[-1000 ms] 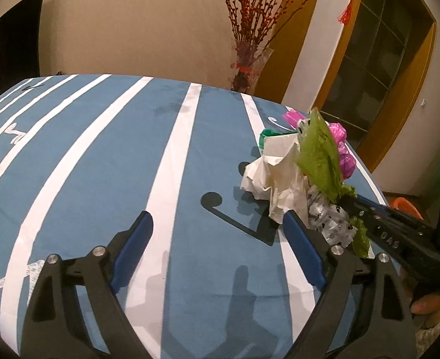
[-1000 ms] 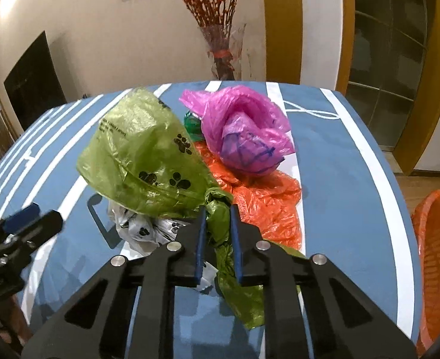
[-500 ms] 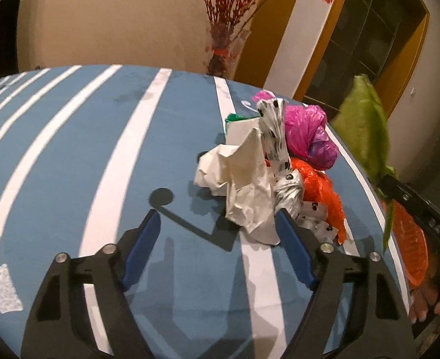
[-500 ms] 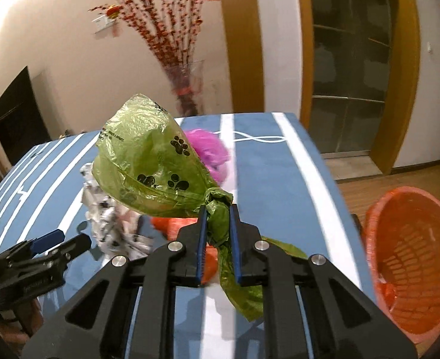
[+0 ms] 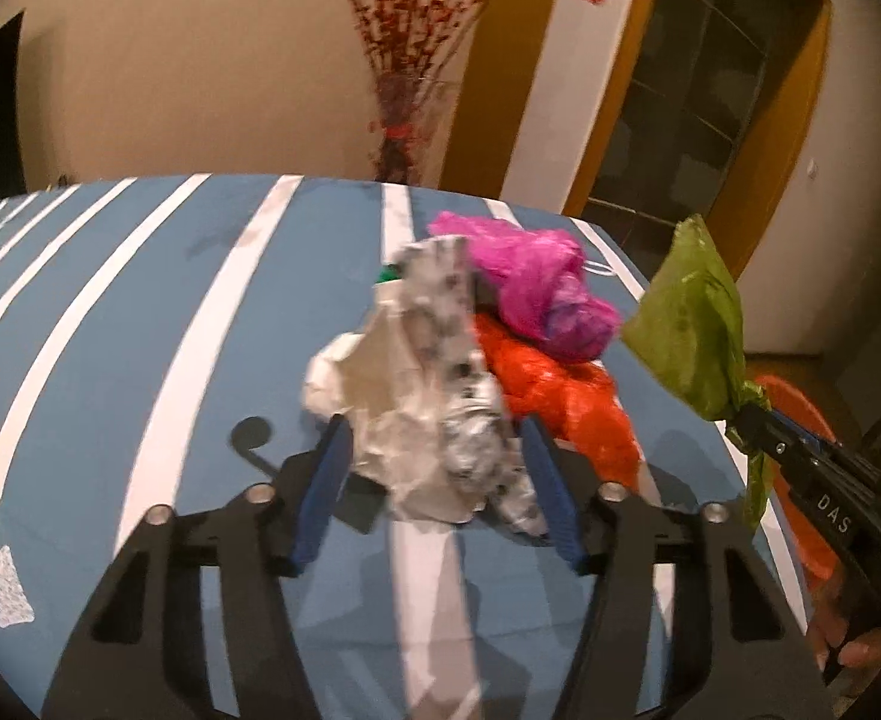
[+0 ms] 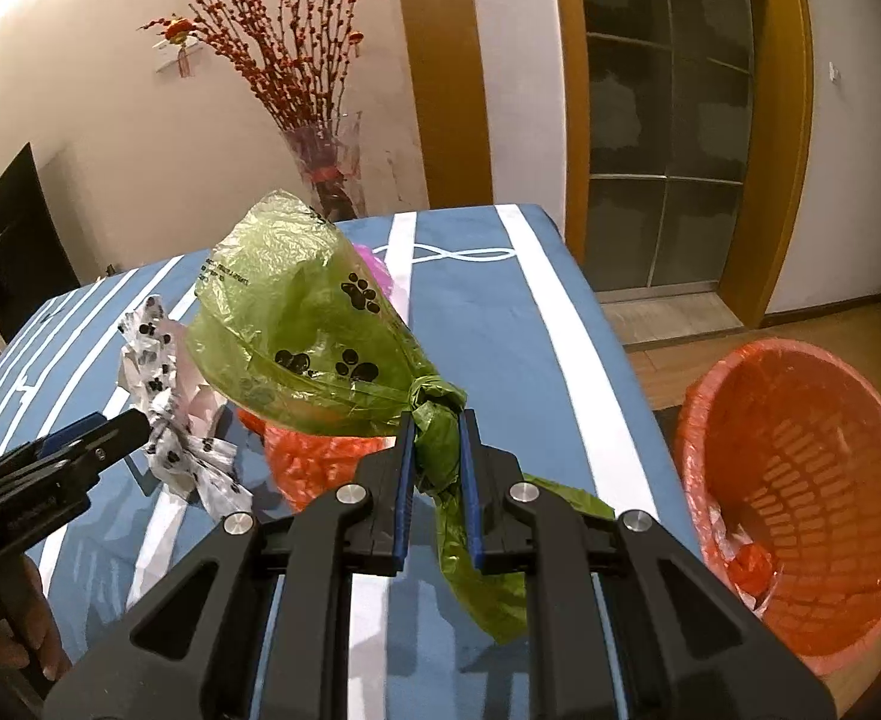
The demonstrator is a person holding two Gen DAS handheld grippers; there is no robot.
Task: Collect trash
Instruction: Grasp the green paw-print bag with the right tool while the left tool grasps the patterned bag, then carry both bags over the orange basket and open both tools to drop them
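1. Now, my right claw (image 6: 434, 450) is clamped on the knotted neck of the green paw-print bag (image 6: 302, 330), lifted clear of the bench (image 6: 500, 324).
2. That bag's loose tail hangs down between the claw's blue pads (image 6: 405, 480).
3. My left claw (image 5: 440, 480) has just been closing; its jaws straddle the white crumpled paper (image 5: 380, 408) and the black-and-white spotted bag (image 5: 464, 420). Blur hides whether the pads press on them yet.
4. Landmark: the spotted bag. On the far side of it from my left claw lies the pink bag (image 5: 536, 282), touching it.
5. Orange bag (image 5: 560, 384) lies just beside the spotted bag, on the side of my right claw, under the pink one.
6. A small green scrap (image 5: 389, 273) shows at the far edge of the spotted bag.
7. Orange basket (image 6: 800, 480) stands on the floor, well apart from the spotted bag, off the bench's end; it carries an orange liner and some scraps at the bottom.
8. Vase of red branches (image 6: 320, 150) stands beyond the bench's far edge.
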